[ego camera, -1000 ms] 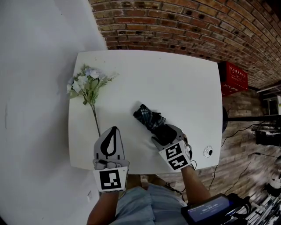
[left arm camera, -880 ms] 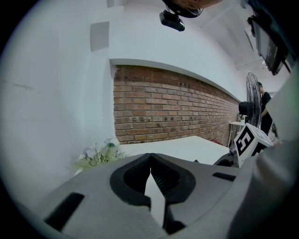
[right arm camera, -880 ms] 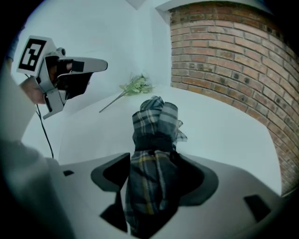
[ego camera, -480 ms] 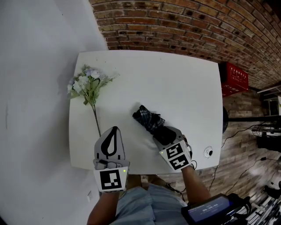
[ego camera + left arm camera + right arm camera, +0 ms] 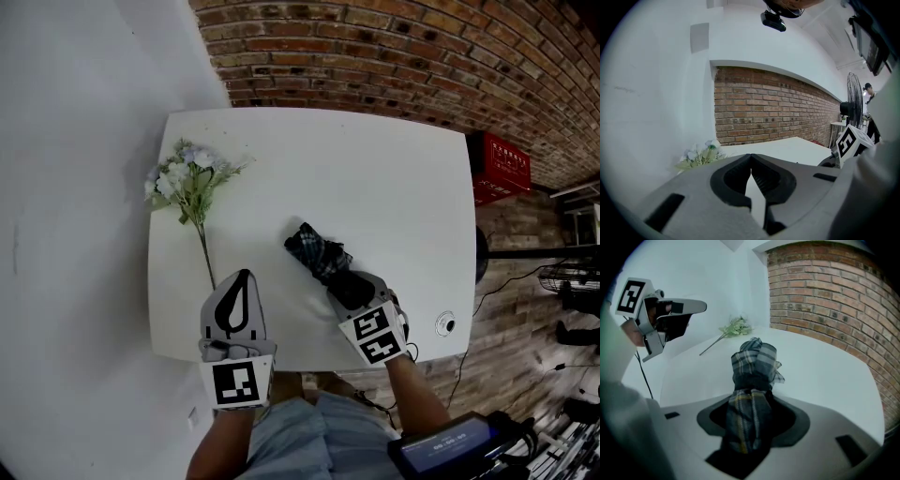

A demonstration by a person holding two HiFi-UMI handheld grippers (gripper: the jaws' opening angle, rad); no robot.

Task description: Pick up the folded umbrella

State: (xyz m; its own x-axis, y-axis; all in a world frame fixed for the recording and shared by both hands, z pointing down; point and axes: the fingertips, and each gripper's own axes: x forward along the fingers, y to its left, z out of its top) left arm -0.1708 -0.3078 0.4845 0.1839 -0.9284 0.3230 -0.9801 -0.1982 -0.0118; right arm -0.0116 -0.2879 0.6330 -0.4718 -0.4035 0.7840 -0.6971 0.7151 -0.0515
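The folded umbrella (image 5: 317, 251), dark plaid fabric, lies on the white table (image 5: 375, 169) near its front edge. My right gripper (image 5: 345, 281) points down onto its near end. In the right gripper view the umbrella (image 5: 752, 366) runs between the jaws of the right gripper (image 5: 750, 408); they are closing, and the fabric fills the gap and touches both sides. My left gripper (image 5: 244, 275) hovers over the table's front left with its tips together, shut and empty. In its own view the left gripper (image 5: 750, 157) points past the table at the brick wall.
An artificial flower spray (image 5: 187, 178) lies at the table's left edge, its stem reaching toward the left gripper. A red crate (image 5: 502, 167) stands on the floor to the right. A small round white object (image 5: 443, 324) sits by the front right corner. A standing fan (image 5: 853, 105) is at the right.
The right gripper's jaws have drawn in a little round the umbrella's near end. The umbrella and both hands stay where they were.
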